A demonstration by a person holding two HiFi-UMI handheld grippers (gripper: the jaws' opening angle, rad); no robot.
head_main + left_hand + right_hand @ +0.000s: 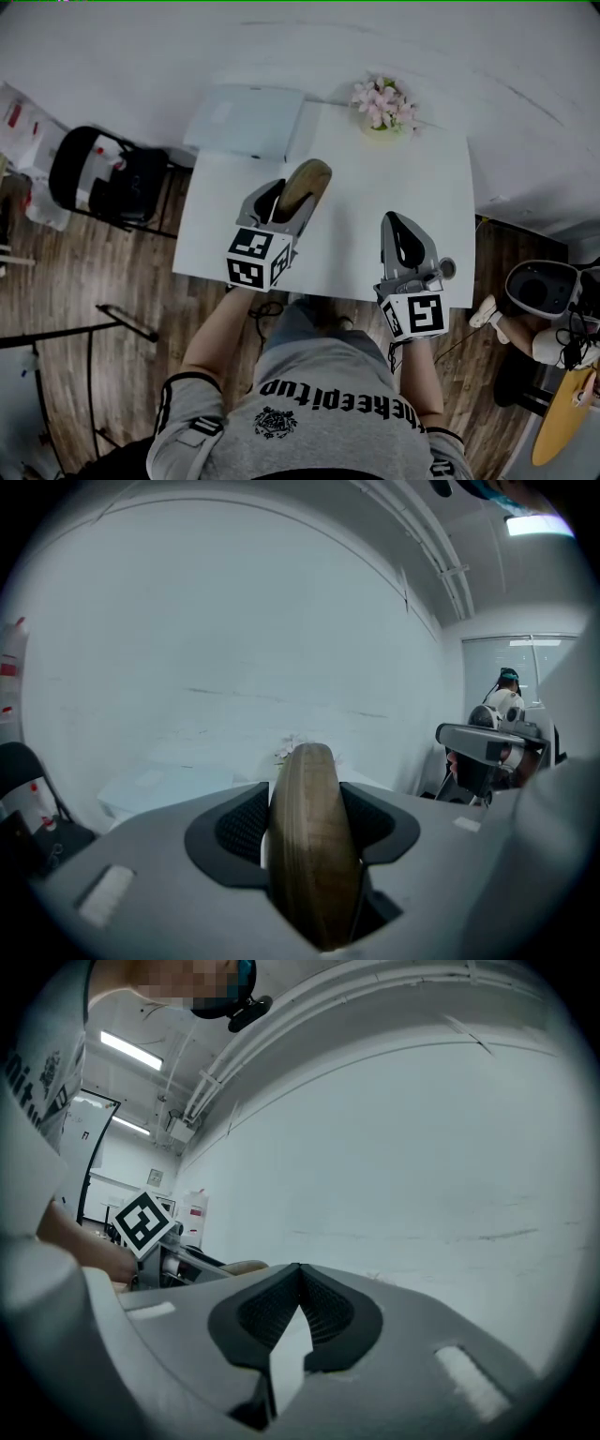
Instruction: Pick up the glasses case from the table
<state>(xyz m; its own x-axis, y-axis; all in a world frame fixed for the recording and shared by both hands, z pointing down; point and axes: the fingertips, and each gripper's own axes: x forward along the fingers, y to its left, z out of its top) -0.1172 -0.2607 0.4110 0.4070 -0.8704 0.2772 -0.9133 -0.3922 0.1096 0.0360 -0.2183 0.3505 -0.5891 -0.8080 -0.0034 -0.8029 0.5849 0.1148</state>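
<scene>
Above the near-left part of the white table [366, 187], lifted clear of its top: glasses case [306, 184], tan, closed, contents unseen. Set on edge between the jaws of the left gripper [289, 197]. Pinched from both sides, ribbed pads pressed against its flanks, jaws kept fairly wide by its thickness.

Over the table's near-right edge: right gripper [405, 242], jaws pressed together at the tips, nothing between them.

At the table's far edge: small pot [380, 129] holding pink flowers [382, 101]. At its far-left corner: pale flat box [246, 120]. Left of the table: black chair [103, 173].
</scene>
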